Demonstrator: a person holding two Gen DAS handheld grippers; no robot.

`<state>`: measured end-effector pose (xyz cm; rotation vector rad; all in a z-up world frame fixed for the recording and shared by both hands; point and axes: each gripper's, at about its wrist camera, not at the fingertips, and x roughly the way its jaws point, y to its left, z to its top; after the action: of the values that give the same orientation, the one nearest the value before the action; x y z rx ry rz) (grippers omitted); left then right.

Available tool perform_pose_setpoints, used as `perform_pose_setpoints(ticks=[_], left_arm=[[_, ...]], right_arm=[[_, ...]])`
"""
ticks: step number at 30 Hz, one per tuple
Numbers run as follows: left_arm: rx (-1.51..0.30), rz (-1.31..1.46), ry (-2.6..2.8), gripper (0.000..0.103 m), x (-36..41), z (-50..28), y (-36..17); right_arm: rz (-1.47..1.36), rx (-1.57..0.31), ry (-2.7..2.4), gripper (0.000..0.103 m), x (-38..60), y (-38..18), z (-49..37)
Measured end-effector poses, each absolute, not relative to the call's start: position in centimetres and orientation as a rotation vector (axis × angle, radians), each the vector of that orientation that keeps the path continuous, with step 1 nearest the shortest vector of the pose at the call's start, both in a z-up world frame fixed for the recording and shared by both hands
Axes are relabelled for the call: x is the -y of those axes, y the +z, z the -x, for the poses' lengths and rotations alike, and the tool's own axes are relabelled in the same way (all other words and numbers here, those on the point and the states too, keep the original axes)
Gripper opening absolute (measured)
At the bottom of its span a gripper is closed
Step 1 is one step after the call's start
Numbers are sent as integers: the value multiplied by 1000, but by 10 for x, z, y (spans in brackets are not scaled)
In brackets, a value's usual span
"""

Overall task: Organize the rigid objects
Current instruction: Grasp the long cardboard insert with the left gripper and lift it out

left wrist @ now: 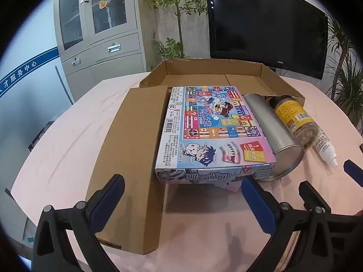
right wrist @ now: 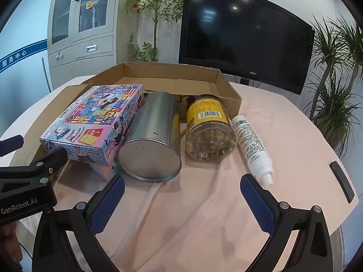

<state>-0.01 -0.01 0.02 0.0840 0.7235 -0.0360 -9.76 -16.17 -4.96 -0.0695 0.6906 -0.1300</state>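
An office or service-centre room. A grey metal cabinet (right wrist: 79, 22) with glazed upper doors, drawers and keyed handles stands against the back wall. Beside it, a glass partition (left wrist: 29, 68) carries a blue band with white Chinese lettering that reads as "service centre". A large dark monitor (right wrist: 245, 36) stands behind the table (right wrist: 283, 122), which is draped in a pink cloth. Potted plants flank the screen: a leafy one (right wrist: 154, 6) on its left, a spiky one (right wrist: 335, 68) on its right.

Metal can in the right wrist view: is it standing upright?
No, the metal can lies on its side on the pink cloth, between the game box and the jar.
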Motion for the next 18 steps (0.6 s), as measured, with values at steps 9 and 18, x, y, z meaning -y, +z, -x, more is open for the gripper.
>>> perform_pose_setpoints(ticks=[9, 18], left_arm=[[-713, -96, -37, 102, -1, 2, -8], [-713, -81, -16, 102, -27, 0, 4]], right_arm=[[74, -690, -131, 103, 161, -51, 98], [79, -697, -111, 103, 159, -47, 97]])
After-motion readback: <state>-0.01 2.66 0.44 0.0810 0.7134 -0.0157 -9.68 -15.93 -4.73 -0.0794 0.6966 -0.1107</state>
